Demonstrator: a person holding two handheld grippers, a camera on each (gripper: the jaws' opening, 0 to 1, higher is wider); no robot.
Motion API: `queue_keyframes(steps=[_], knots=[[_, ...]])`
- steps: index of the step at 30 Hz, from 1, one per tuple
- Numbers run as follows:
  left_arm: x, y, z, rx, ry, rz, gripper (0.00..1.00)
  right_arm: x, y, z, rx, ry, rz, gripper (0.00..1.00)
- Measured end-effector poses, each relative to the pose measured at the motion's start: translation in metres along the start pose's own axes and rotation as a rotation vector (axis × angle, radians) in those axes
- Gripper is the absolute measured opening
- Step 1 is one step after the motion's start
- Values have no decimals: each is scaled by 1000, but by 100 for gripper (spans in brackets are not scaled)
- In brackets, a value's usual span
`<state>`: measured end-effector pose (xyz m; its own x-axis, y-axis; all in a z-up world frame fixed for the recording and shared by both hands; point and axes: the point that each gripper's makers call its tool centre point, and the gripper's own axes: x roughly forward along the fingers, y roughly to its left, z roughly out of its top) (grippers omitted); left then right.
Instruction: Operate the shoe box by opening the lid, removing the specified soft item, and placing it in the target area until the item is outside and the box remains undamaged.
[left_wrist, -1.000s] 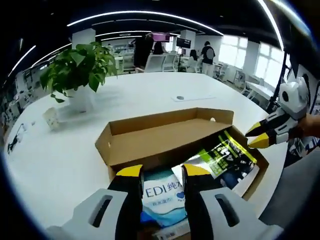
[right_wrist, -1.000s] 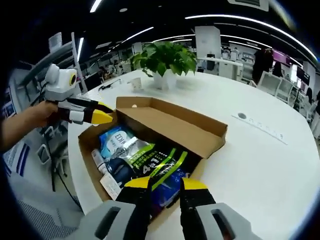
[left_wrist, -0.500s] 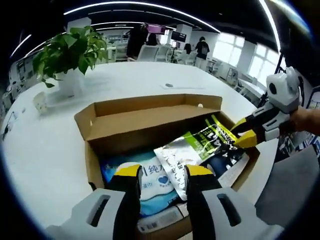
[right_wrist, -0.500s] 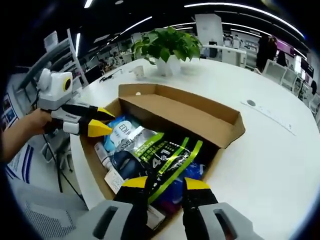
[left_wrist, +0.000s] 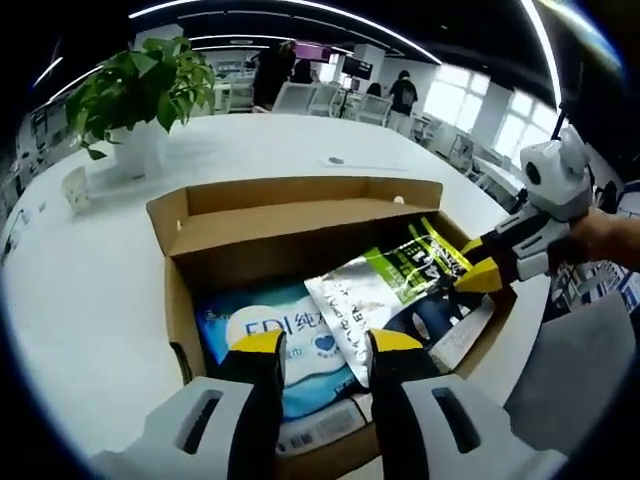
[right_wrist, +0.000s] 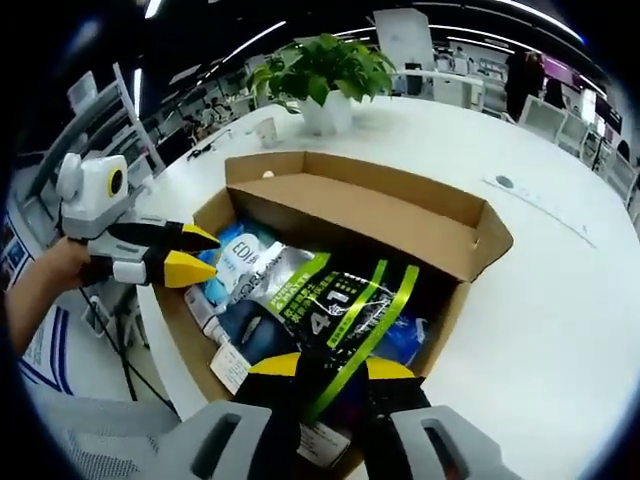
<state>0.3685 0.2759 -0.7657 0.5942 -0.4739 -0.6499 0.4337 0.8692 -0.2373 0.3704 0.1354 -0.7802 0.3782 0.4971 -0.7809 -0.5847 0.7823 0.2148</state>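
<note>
The brown cardboard shoe box (left_wrist: 180, 300) (right_wrist: 480, 235) lies open on the white table, its lid folded back on the far side. Inside lie a blue wipes pack (left_wrist: 285, 335) (right_wrist: 240, 262) and, over it, a silver, black and green pouch (left_wrist: 375, 290) (right_wrist: 335, 300). My left gripper (left_wrist: 328, 345) (right_wrist: 190, 255) stands open just above the blue pack at the box's near edge. My right gripper (right_wrist: 332, 368) (left_wrist: 478, 268) is open at the other end of the box. The pouch's green-striped end reaches in between its jaws.
A potted green plant (left_wrist: 140, 95) (right_wrist: 320, 75) stands on the table (left_wrist: 90, 290) beyond the box, with a small white card (left_wrist: 75, 185) near it. A round grommet (right_wrist: 505, 182) sits further off. People and chairs are far behind. The table edge runs close to the box.
Both views have closed in over the open box. The right gripper has come down to the green-striped pouch, whose end is now between its jaws. The box has not moved.
</note>
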Motion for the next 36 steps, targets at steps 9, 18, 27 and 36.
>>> queue_keyframes(steps=[9, 18, 27, 36], knots=[[3, -2, -8, -11, 25, -18, 29, -1, -1, -1, -90, -7, -29, 2], [16, -3, -3, -11, 39, -42, 28, -1, -4, -6, -210, 18, -68, 0], [29, -7, -2, -43, 49, -80, 23, 1, -5, -7, -276, 28, -82, 0], [36, -14, 1, -100, 35, -137, 21, 4, -5, -8, -306, 28, -86, 0]])
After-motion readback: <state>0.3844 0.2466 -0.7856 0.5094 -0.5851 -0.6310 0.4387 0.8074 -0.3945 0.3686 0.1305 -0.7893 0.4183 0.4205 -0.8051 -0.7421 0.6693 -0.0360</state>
